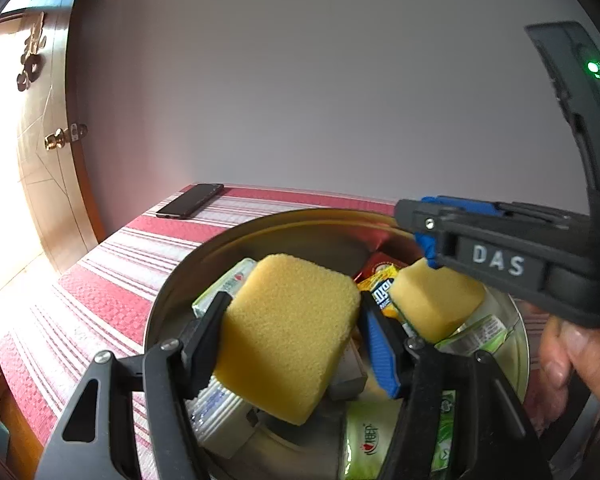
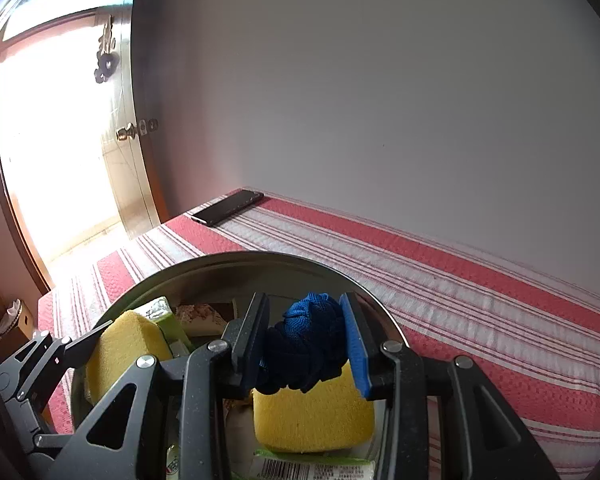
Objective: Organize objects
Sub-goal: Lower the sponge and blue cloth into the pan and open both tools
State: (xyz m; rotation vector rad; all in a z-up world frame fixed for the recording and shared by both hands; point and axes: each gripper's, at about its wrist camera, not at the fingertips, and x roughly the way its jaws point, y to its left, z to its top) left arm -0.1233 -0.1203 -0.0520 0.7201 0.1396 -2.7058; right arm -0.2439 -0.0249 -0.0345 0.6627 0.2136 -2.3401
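My left gripper [image 1: 296,300] is shut on a large yellow sponge [image 1: 288,332] and holds it over a round metal bowl [image 1: 220,236] of packets. From the right comes my right gripper [image 1: 424,240], shut on a blue knotted cloth ball [image 1: 426,246] just above a second yellow sponge [image 1: 436,300] in the bowl. In the right wrist view my right gripper [image 2: 304,302] clamps the blue cloth ball [image 2: 308,340] over that sponge [image 2: 312,420]. At the left, the held sponge [image 2: 128,344] shows beside one of the left gripper's fingers [image 2: 86,340].
The bowl [image 2: 260,258] stands on a red and white striped cloth [image 2: 480,300] against a plain wall. A black phone [image 1: 190,200] lies at the far corner. Green packets [image 1: 364,440] and a yellow wrapper [image 1: 380,292] fill the bowl. A hand [image 1: 572,356] grips the right tool. A wooden door [image 1: 56,140] stands open at left.
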